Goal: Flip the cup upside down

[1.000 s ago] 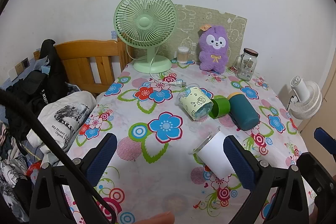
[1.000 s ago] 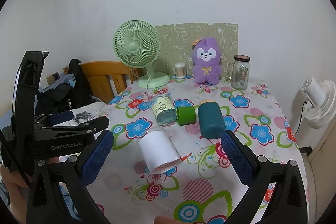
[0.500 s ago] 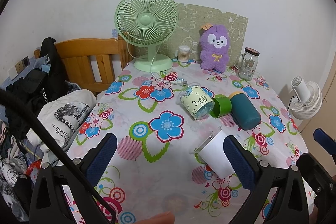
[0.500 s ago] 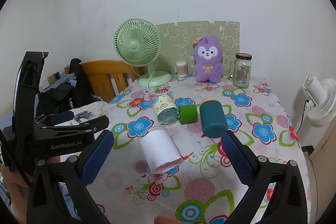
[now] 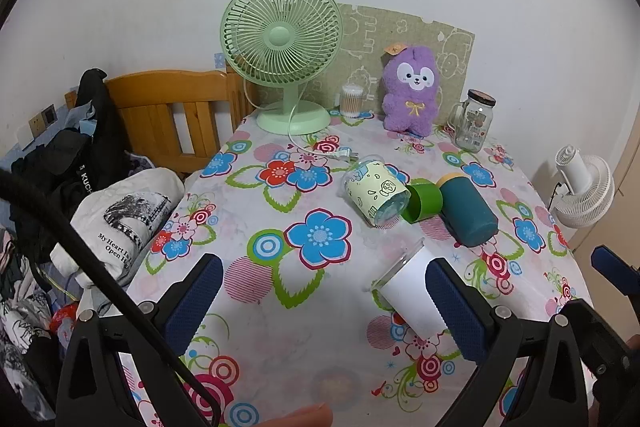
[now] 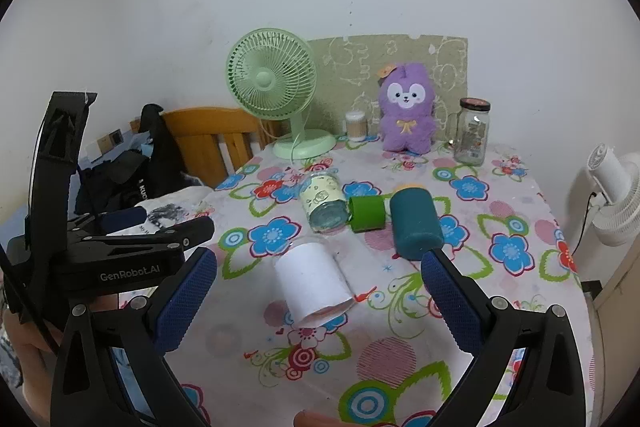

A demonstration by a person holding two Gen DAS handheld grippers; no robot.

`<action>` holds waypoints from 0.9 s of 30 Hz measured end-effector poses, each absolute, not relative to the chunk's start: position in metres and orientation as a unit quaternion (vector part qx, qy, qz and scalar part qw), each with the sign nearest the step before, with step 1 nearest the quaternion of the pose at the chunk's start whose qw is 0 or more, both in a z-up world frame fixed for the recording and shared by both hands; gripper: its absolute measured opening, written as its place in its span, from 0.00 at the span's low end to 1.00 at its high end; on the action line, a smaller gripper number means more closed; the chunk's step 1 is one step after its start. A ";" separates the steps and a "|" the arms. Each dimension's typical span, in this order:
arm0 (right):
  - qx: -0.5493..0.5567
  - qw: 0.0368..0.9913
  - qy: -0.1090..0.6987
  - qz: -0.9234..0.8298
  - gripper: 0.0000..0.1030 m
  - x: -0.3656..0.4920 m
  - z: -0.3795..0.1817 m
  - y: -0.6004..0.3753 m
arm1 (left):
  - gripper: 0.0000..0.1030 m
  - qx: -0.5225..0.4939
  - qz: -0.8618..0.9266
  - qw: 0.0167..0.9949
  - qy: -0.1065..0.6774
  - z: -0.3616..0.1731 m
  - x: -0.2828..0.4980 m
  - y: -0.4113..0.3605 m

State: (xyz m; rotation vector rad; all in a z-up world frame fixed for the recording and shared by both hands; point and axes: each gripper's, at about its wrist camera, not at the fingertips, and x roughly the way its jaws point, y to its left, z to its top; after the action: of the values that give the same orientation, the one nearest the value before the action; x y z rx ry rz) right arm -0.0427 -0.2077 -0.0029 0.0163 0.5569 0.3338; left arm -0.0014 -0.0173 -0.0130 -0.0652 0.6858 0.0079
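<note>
Several cups lie on their sides on the flowered tablecloth (image 5: 256, 307). A white cup (image 5: 408, 291) (image 6: 312, 283) lies nearest, in front of both grippers. Behind it lie a pale yellow patterned cup (image 5: 376, 193) (image 6: 324, 203), a small green cup (image 5: 422, 203) (image 6: 366, 215) and a dark teal cup (image 5: 468, 213) (image 6: 414, 223). My left gripper (image 5: 324, 303) is open and empty above the table, left of the white cup. My right gripper (image 6: 320, 303) is open and empty, with the white cup between its fingers' lines but farther away.
A green desk fan (image 5: 282, 47), a cotton-swab jar (image 5: 352, 101), a purple plush toy (image 5: 410, 87) and a glass jar (image 5: 474, 121) stand along the back wall. A wooden chair (image 5: 176, 111) with piled clothes is at the left. A white floor fan (image 5: 584, 187) stands at the right.
Both views have shifted only slightly; the cups lie where they were and both grippers stay open.
</note>
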 end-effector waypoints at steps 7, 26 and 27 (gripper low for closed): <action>0.004 0.945 0.282 0.167 1.00 -0.041 -0.008 -0.206 | 0.99 -0.035 0.006 0.938 0.346 -0.016 0.000 -0.009; 0.009 0.933 0.313 0.178 1.00 -0.010 -0.019 -0.201 | 0.99 -0.043 0.012 0.925 0.377 -0.031 0.023 0.004; 0.011 0.931 0.316 0.183 1.00 -0.005 -0.018 -0.200 | 0.99 -0.044 0.013 0.924 0.379 -0.032 0.026 0.005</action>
State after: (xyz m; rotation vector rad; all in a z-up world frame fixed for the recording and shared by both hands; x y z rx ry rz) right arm -0.0048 -0.1996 -0.0183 0.0233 0.6479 0.3740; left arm 0.0259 0.0049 -0.0320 -0.0896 0.7770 0.0262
